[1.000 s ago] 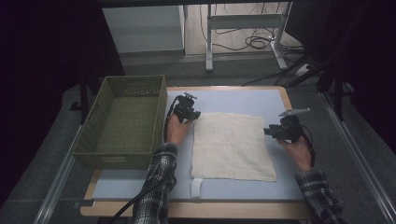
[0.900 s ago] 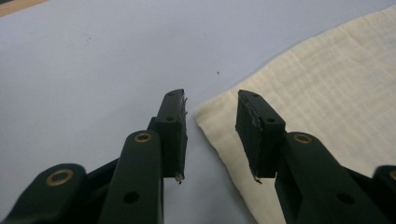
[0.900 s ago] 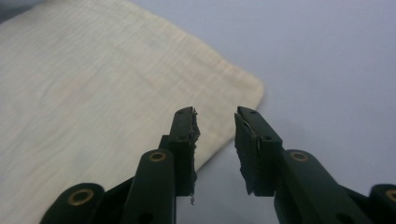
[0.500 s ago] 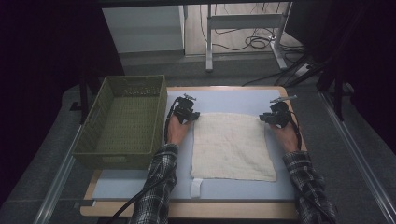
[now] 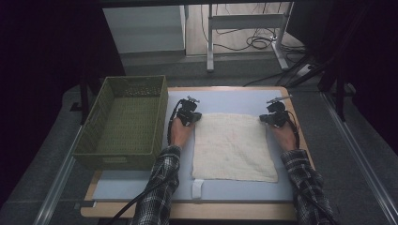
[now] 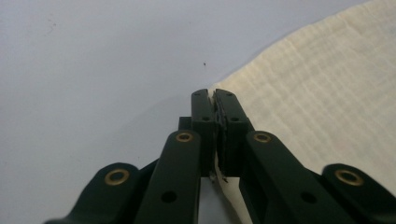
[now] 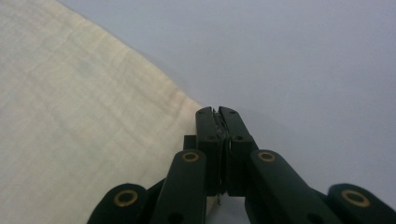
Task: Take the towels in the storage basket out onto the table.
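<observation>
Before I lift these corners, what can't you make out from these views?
- Cloth in each grip: both gripper views, jaws shut at the far corners hide how much fabric sits between them.
- Left gripper and right gripper tips: high view, too small to see.
- White tab below the cloth: high view, too small to identify.
- Basket near inner wall: high view, hidden by its own rim.

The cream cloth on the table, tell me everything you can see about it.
The cream cloth is a roughly square piece of soft woven fabric with a fine crinkled weave. It lies spread flat on the pale blue mat, right of the green basket and apart from it. Its two far corners are pinched: the left gripper has closed on the far left corner, the right gripper on the far right one. Both corners are at mat level, not yet lifted.
</observation>
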`<state>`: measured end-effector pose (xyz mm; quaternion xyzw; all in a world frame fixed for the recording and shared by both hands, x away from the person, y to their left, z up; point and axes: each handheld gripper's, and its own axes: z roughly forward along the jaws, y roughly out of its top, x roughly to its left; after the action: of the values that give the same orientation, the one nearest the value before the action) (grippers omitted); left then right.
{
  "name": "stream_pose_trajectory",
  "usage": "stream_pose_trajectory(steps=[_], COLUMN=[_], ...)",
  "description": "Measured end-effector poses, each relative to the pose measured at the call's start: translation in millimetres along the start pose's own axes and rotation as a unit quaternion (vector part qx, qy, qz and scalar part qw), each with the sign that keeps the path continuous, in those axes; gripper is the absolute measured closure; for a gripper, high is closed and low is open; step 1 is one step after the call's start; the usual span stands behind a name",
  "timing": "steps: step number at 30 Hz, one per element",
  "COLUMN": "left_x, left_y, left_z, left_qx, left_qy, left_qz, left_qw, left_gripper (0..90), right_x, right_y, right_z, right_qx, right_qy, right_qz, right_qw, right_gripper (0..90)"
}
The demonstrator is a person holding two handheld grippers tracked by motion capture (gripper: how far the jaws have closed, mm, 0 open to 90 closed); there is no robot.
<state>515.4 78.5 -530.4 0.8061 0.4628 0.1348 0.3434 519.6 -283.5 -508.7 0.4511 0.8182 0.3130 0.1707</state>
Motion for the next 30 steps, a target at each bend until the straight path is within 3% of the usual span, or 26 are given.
stream_pose_trajectory(steps=[3,8,14,26,30], left_x=[-1.7,-6.4,-22.7,-39.6,-47.2], left_y=[4.9,10.3,3.0,-25.2,-35.7], left_z=[-11.5,-32.1,-46.9,-69.3,-79.3], left_qx=[-0.013,-0.014,-0.017,-0.038,-0.047], left_qy=[0.012,0.030,0.051,0.027,0.021], left_qz=[0.004,0.018,0.042,0.031,0.038], left_qw=[0.9998,0.9993,0.9977,0.9984,0.9980], left_gripper=[88.3,88.2,87.6,87.5,87.4], right_x=[-0.7,-0.9,3.9,13.9,19.6], right_y=[3.4,7.0,-0.3,-25.0,-36.8], right_z=[-9.2,-24.9,-44.8,-81.1,-90.9], right_qx=[-0.018,-0.032,-0.047,-0.069,-0.071], right_qy=[0.001,0.008,0.017,0.056,0.062], right_qz=[0.000,-0.006,-0.016,-0.025,-0.032], right_qw=[0.9998,0.9994,0.9986,0.9958,0.9950], right_gripper=[87.9,87.9,87.8,87.7,87.7])
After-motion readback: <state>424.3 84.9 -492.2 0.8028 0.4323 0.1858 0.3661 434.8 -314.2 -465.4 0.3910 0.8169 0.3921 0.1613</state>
